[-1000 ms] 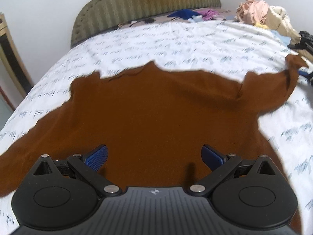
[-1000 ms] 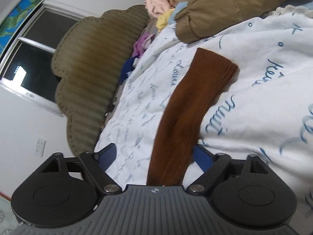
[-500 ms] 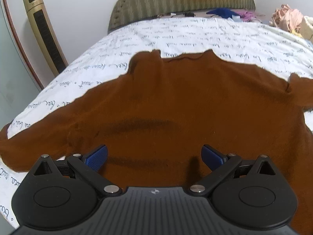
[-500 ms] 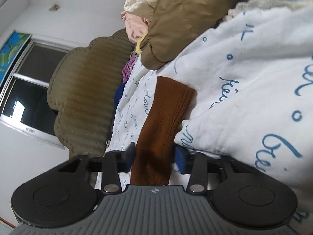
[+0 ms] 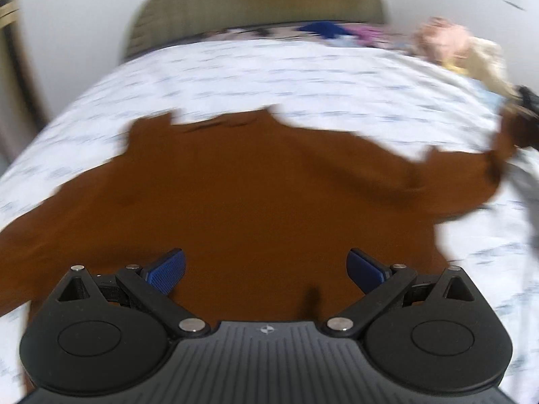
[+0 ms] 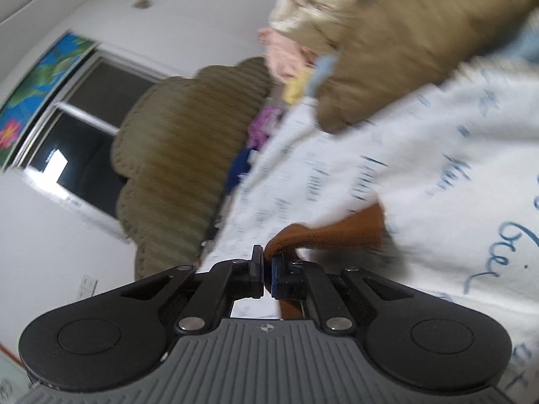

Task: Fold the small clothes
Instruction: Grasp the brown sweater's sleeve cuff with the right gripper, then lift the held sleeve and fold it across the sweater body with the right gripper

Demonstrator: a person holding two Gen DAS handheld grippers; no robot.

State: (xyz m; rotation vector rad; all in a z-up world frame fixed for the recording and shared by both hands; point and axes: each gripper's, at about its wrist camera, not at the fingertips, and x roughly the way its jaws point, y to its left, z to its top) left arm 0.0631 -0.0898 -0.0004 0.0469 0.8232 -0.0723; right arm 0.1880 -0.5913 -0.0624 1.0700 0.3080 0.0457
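Note:
A brown long-sleeved top (image 5: 256, 198) lies spread on the white printed bedsheet (image 5: 269, 74), collar toward the headboard. My left gripper (image 5: 266, 271) is open and empty, hovering over the lower body of the top. My right gripper (image 6: 266, 271) is shut on the brown sleeve (image 6: 323, 235), which bunches up just past the jaws. In the left wrist view that sleeve end (image 5: 505, 148) is lifted at the far right, where the right gripper (image 5: 530, 101) shows as a dark shape. Both views are motion-blurred.
A pile of clothes, pink and cream (image 5: 454, 47), and a tan jacket (image 6: 404, 43) sits at the bed's far right. Blue and purple garments (image 5: 337, 28) lie by the olive headboard (image 5: 256, 3). A window (image 6: 77, 141) is behind it.
My right gripper has closed on the brown sleeve and lifted it off the sheet. My left gripper has swung back toward the right over the top and stays open.

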